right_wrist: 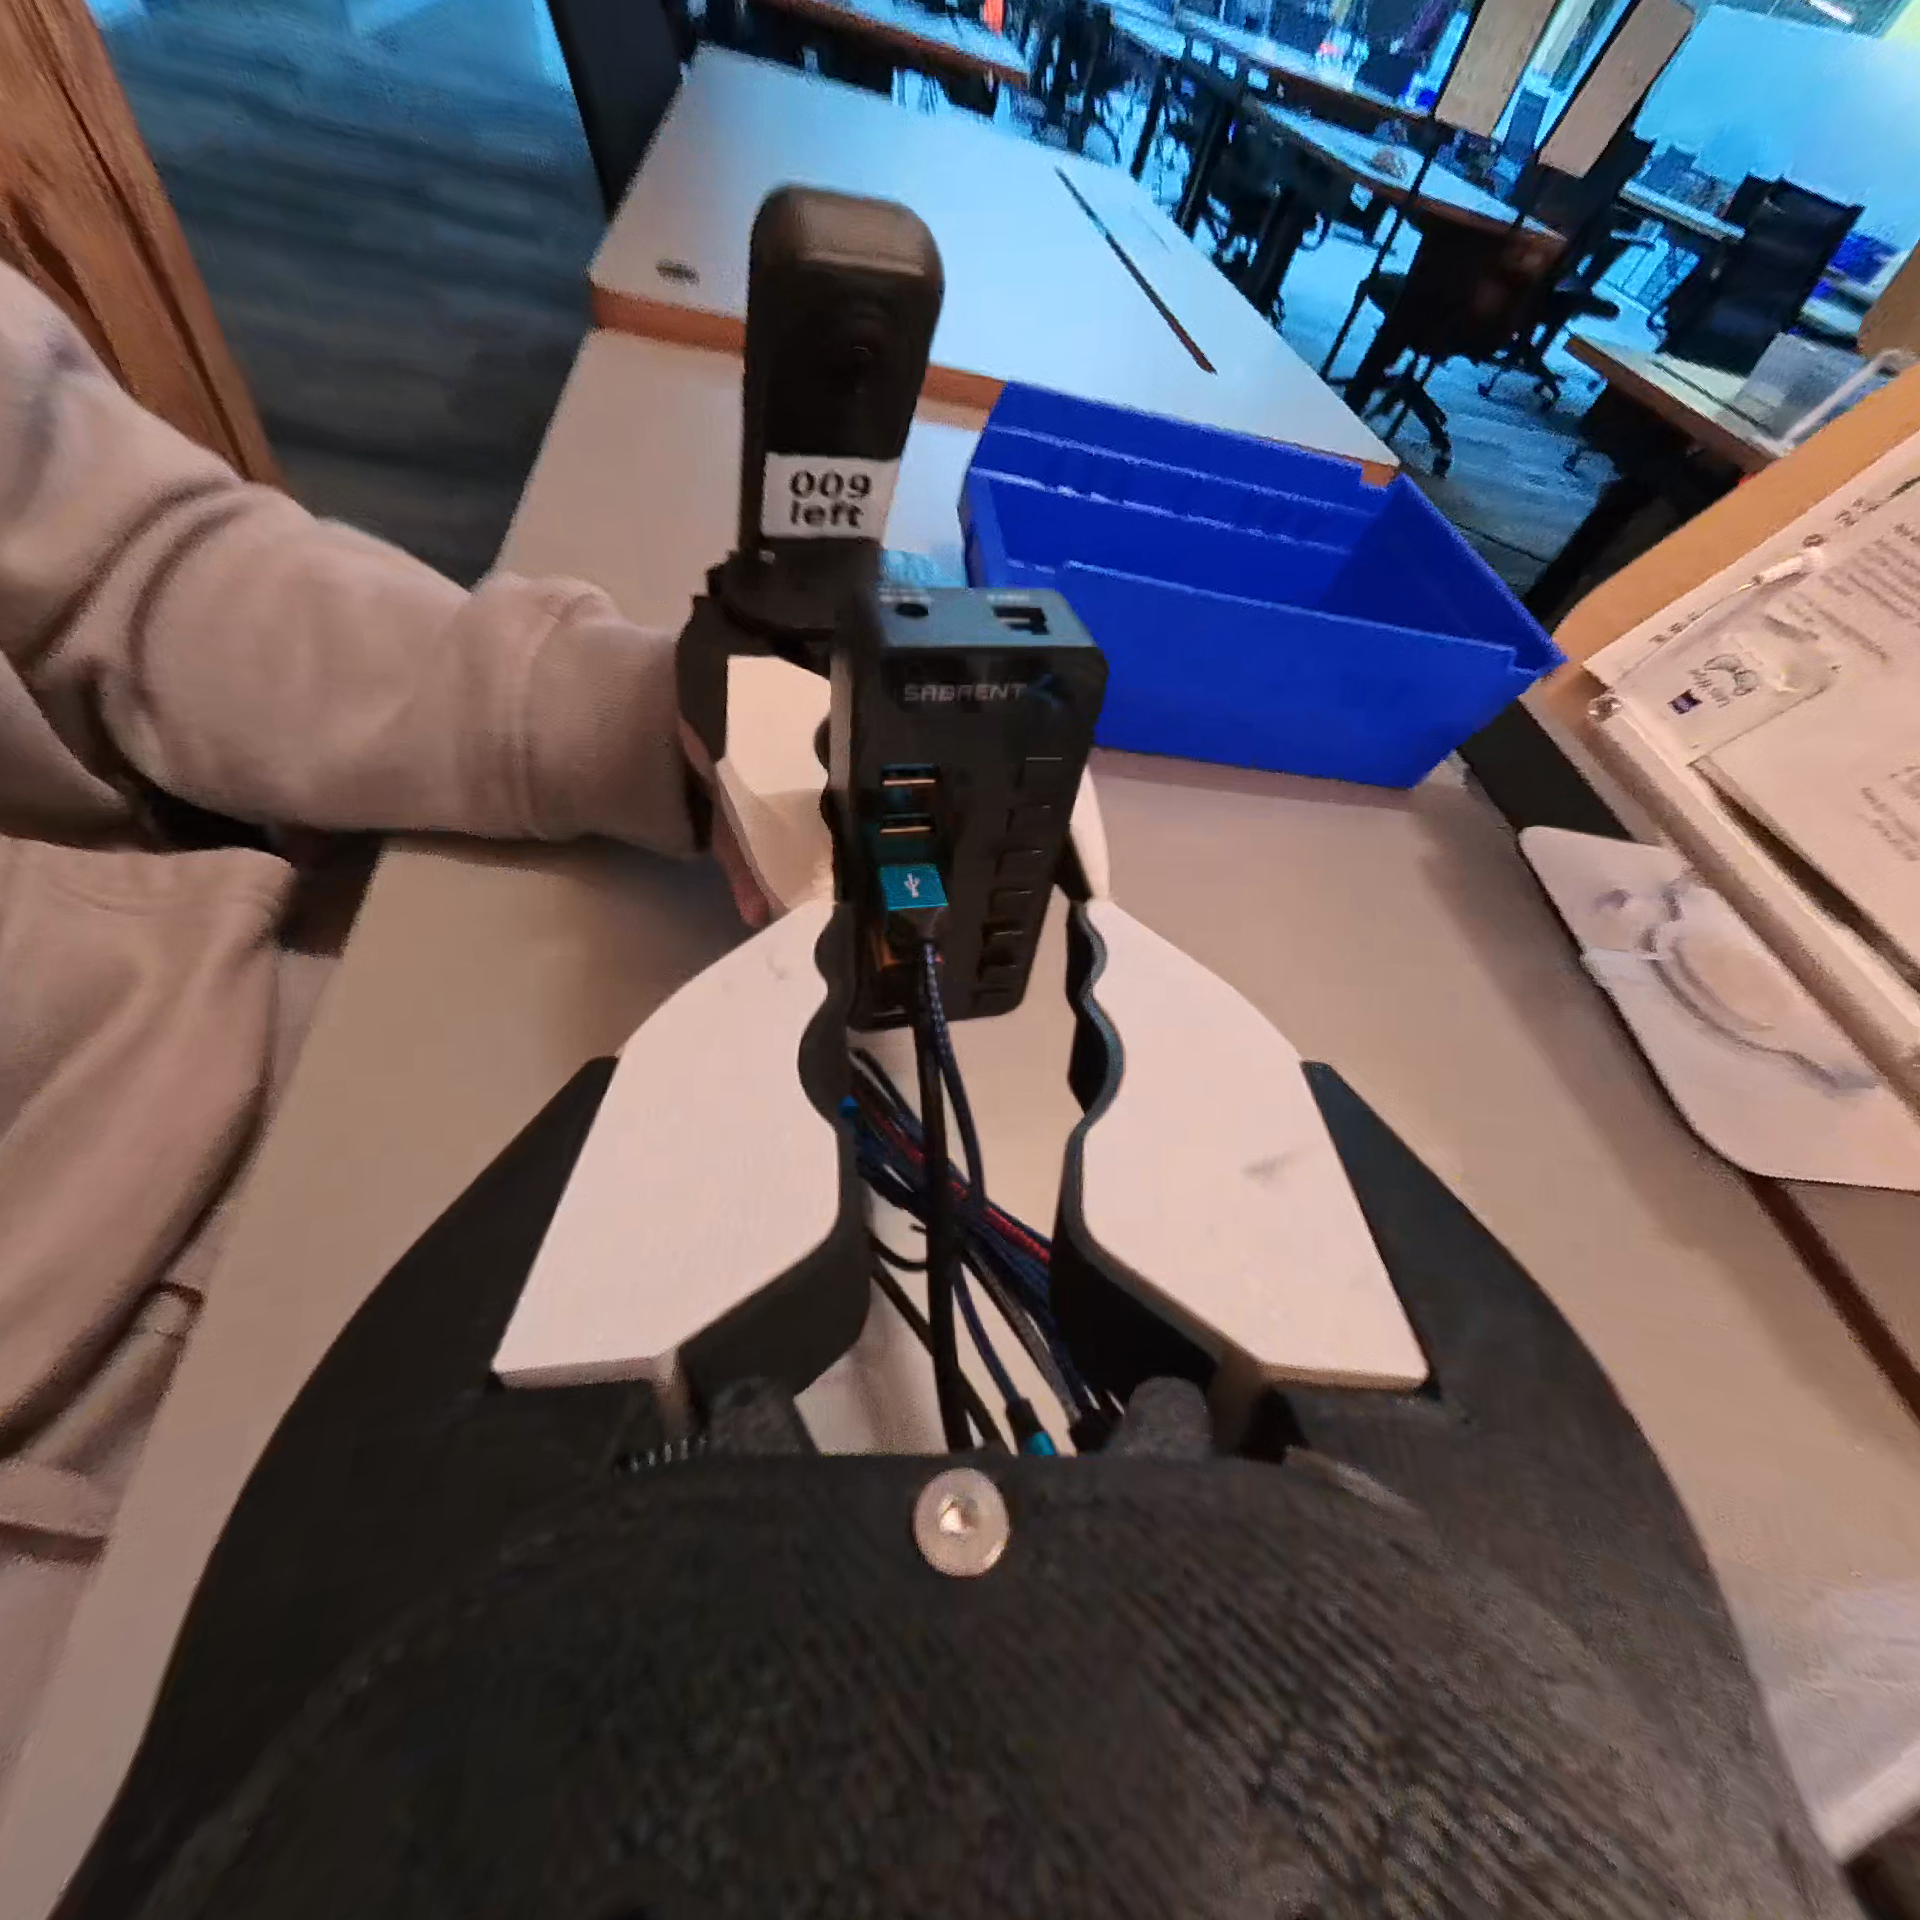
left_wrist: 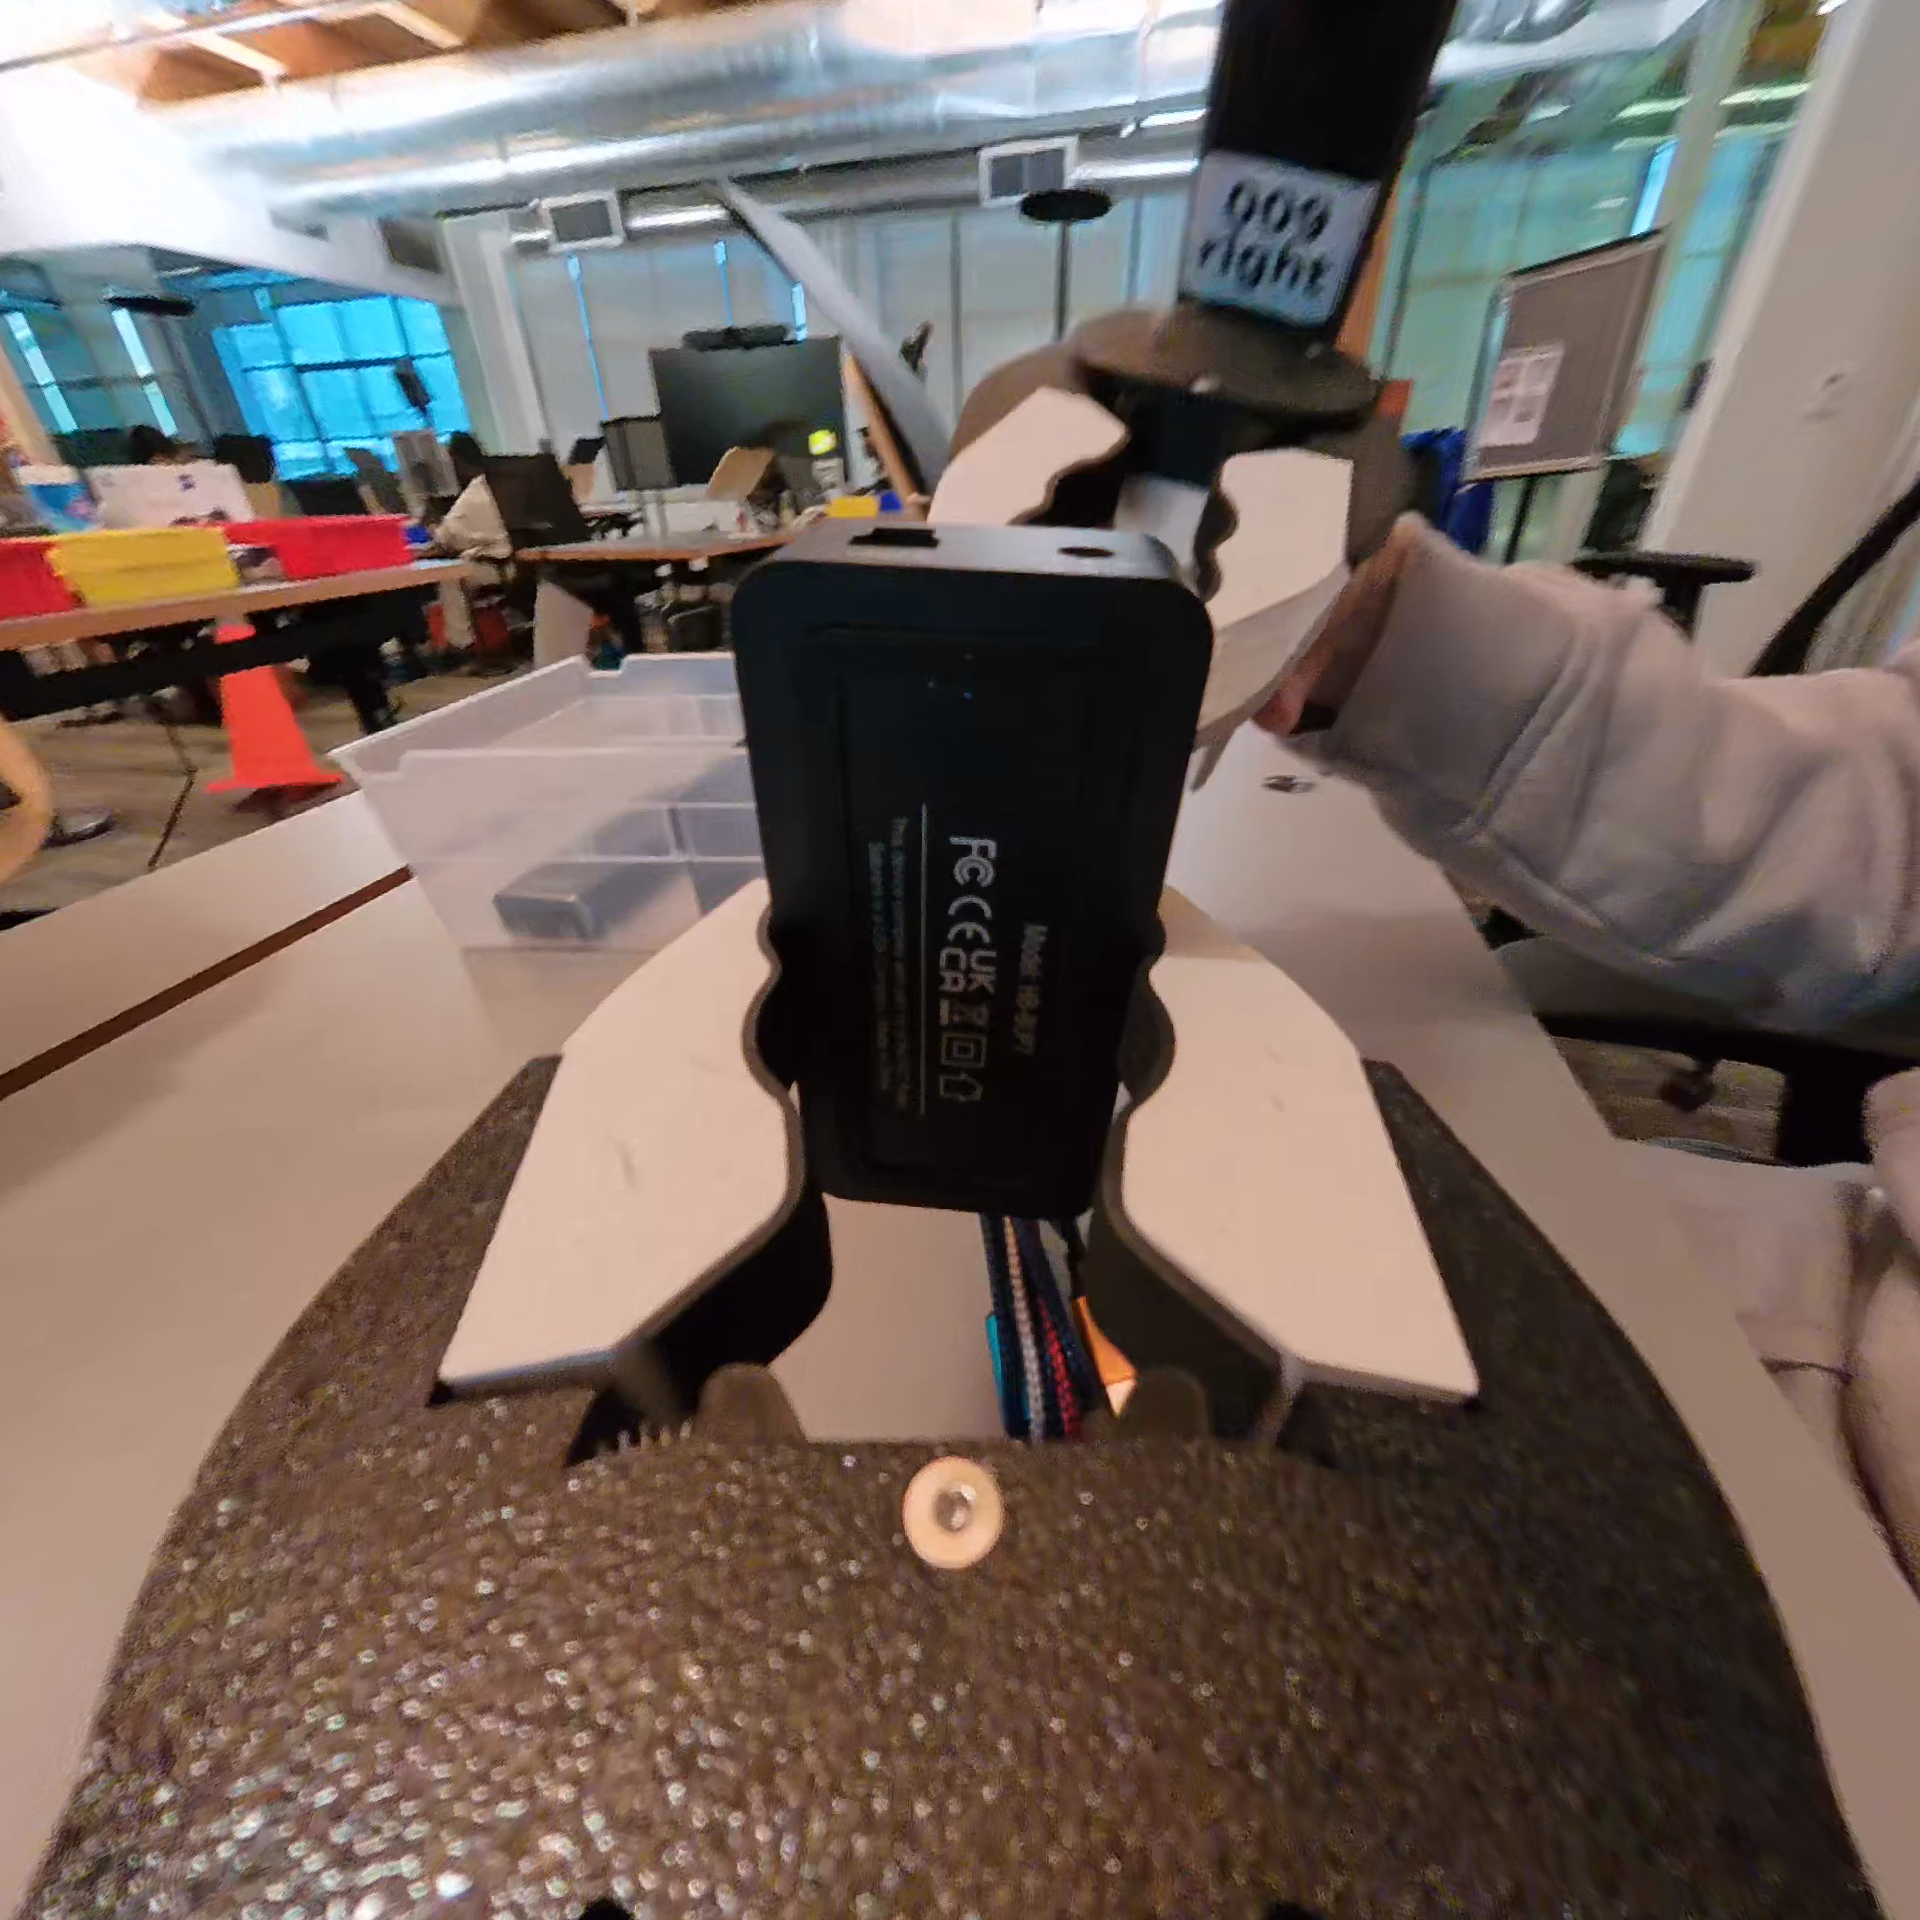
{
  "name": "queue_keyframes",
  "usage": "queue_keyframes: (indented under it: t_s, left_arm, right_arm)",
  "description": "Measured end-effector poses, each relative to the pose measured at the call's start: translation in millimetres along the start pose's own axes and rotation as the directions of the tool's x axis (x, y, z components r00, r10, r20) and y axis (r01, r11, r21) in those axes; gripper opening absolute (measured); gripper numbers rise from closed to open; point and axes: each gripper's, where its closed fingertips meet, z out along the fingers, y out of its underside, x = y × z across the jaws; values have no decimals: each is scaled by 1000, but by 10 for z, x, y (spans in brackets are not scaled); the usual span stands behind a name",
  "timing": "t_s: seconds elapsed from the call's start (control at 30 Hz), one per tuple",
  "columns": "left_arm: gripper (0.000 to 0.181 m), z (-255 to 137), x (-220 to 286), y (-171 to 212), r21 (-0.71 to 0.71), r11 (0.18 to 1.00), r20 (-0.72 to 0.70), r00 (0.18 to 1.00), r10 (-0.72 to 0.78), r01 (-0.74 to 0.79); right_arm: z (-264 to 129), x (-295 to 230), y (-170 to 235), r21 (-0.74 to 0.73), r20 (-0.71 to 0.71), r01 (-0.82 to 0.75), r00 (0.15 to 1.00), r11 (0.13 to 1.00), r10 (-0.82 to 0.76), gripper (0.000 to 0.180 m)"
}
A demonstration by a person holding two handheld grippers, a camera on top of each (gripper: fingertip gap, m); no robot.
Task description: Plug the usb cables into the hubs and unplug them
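Observation:
My left gripper [left_wrist: 961, 935] is shut on a black USB hub [left_wrist: 971, 831] and holds it upright above the table, its labelled back facing the left camera. In the right wrist view the hub's port side [right_wrist: 966, 810] faces me, with a teal USB plug [right_wrist: 911, 888] seated in one port and its braided cable hanging down. My right gripper [right_wrist: 956, 935] is open, its fingers on either side of the hub's lower end and the plug, not closed on them. A bundle of braided cables [right_wrist: 966, 1195] hangs below the hub. The right gripper [left_wrist: 1153, 488] also shows behind the hub's top.
A clear plastic bin [left_wrist: 561, 790] stands on the table behind the hub in the left wrist view. A blue bin [right_wrist: 1247, 623] sits beyond the hub in the right wrist view. Papers [right_wrist: 1787, 707] and a plastic blister pack [right_wrist: 1714, 987] lie at the right. Sleeved arms hold both grippers.

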Motion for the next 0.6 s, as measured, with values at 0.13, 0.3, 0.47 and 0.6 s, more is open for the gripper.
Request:
queue_keyframes:
  t_s: [0.13, 0.3, 0.47, 0.6]
  left_arm:
    - [60, 45, 136, -11, 14, 1000, -64, 998, 24, -23]
    - [60, 103, 221, 13, 8, 1000, -100, 994, 31, -30]
    - [60, 103, 229, 9, 13, 1000, -109, 994, 26, -24]
    - [60, 115, 254, 20, 8, 1000, -123, 992, 23, -22]
  right_arm:
    - [34, -158, 29, 43, 30, -64, 998, 997, 63, 23]
    - [111, -244, 186, -14, 14, -23, 1000, 1000, 24, 14]
    - [99, -250, 168, 15, -5, -26, 1000, 1000, 26, 16]
    - [86, -275, 138, 41, 12, -37, 999, 999, 36, 14]
